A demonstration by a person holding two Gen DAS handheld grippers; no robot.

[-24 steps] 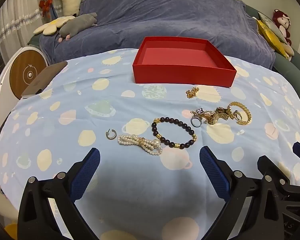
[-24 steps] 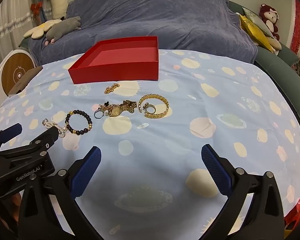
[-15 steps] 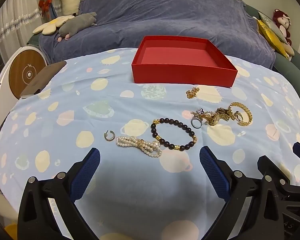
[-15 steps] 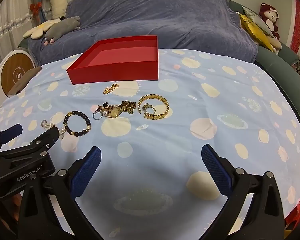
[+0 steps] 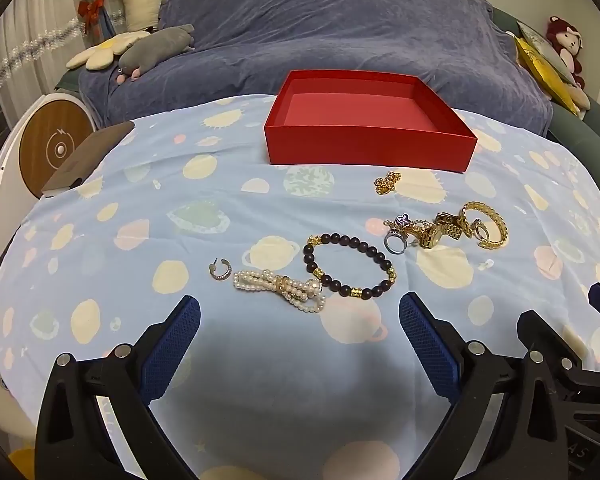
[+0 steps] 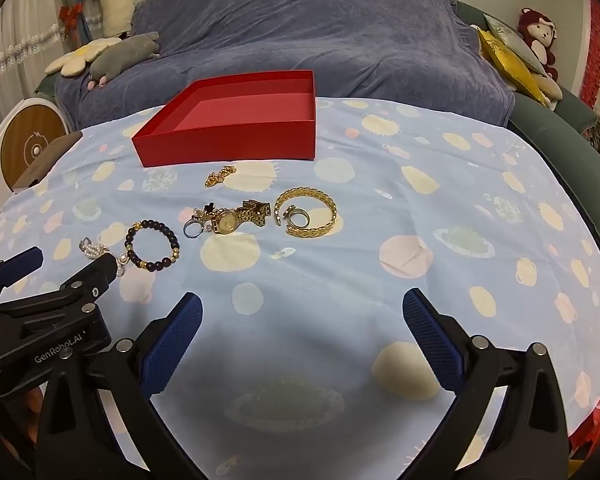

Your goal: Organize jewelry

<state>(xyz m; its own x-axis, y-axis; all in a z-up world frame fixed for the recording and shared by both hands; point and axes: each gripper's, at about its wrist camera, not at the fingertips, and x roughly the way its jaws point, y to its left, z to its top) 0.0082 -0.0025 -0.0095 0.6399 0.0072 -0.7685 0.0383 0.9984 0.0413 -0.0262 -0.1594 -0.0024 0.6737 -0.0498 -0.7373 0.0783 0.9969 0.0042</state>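
Observation:
An empty red box (image 5: 370, 152) (image 6: 228, 146) stands at the far side of the table. Jewelry lies in front of it: a pearl bracelet (image 5: 280, 286), a dark bead bracelet (image 5: 350, 266) (image 6: 153, 245), a small hoop earring (image 5: 220, 270), a silver ring (image 5: 394, 242), a gold watch (image 5: 440, 230) (image 6: 236, 218), a gold chain bracelet (image 5: 486, 224) (image 6: 306, 212) and a small gold chain (image 5: 388, 182) (image 6: 220, 175). My left gripper (image 5: 300, 340) is open, just short of the pearl bracelet. My right gripper (image 6: 300, 338) is open and empty, well short of the gold pieces.
The table wears a light blue spotted cloth (image 5: 140, 220). A sofa under a blue blanket (image 5: 340, 32) stands behind it, with plush toys (image 5: 152, 44). A round wooden-faced device (image 5: 54, 146) and a dark flat object (image 5: 88, 158) sit at the left edge.
Both grippers have drifted slightly back and down; the jewelry sits a little higher in both views. Nothing was taken hold of.

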